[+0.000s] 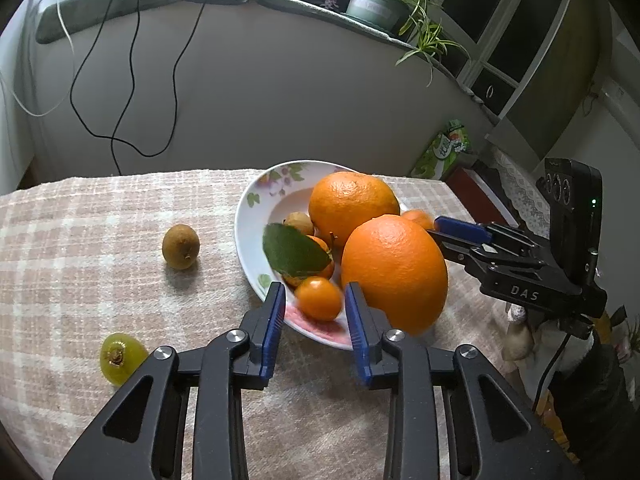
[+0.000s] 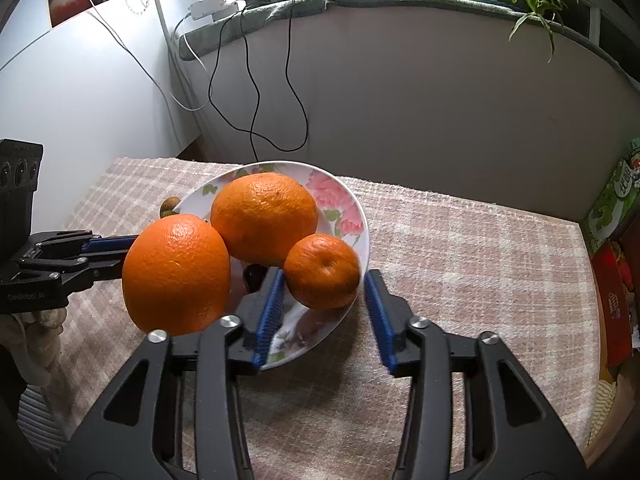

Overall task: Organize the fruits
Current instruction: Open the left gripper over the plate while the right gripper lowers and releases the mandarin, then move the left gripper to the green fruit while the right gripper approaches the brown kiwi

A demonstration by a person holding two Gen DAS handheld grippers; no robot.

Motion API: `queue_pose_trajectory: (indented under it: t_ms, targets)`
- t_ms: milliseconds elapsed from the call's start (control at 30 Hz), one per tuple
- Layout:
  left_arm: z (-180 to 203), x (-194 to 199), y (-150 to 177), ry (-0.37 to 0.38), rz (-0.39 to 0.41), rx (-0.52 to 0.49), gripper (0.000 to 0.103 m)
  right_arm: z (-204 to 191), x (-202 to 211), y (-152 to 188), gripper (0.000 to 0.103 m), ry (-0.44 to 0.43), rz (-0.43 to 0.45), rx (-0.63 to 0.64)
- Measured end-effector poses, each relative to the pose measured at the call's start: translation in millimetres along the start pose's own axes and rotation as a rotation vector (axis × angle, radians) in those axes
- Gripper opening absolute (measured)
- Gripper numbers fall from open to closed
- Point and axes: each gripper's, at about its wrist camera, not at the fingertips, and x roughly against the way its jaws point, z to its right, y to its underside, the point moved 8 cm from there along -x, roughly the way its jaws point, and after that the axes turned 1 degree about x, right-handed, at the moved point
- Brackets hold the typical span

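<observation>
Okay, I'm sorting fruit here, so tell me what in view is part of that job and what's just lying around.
Part of the job:
plate
two big oranges
mandarin
small orange fruit
leafy tangerine
brown fruit on the plate
brown fruit on the cloth
green fruit

Just lying about:
potted plant
black cable
green carton

Glossy glazed floral plate (image 1: 250, 216), dimpled waxy orange (image 1: 394, 270), nubby woven checked cloth (image 1: 80, 240), ribbed blue plastic jaws.
</observation>
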Motion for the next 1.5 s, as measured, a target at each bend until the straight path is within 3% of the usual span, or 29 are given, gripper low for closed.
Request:
queue_pose_trajectory:
  t_ms: [367, 467, 500, 633, 933, 1133, 1300, 1500]
  targets:
    - [-7, 11, 2, -0.01, 0.007, 0.001, 0.029, 3, 15, -2, 0.055, 0.007, 0.026, -0.026]
    - [-14, 22, 5, -0.015, 0.016, 0.009, 0.029, 1, 22, -2, 0.072, 0.015, 0.043, -0.025]
    - [-16, 25, 6, -0.018, 0.019, 0.009, 0.029, -1, 25, -2, 0.072, 0.018, 0.049, -0.022]
    - [-32, 44, 15, -0.053, 0.037, 0.009, 0.035, -10, 36, -1, 0.072, 0.02, 0.064, -0.003]
    - [-65, 82, 48, -0.19, 0.051, -0.035, 0.036, -45, 63, 0, 0.08, 0.007, 0.118, 0.055]
    - [-77, 90, 52, -0.208, 0.063, -0.024, 0.036, -76, 74, -19, 0.08, -0.031, 0.131, 0.124]
    - [-82, 85, 53, -0.205, 0.068, -0.011, 0.036, -105, 68, -37, 0.08, -0.078, 0.107, 0.19]
    - [-83, 76, 52, -0.207, 0.069, -0.009, 0.036, -139, 33, -53, 0.08, -0.108, 0.009, 0.269]
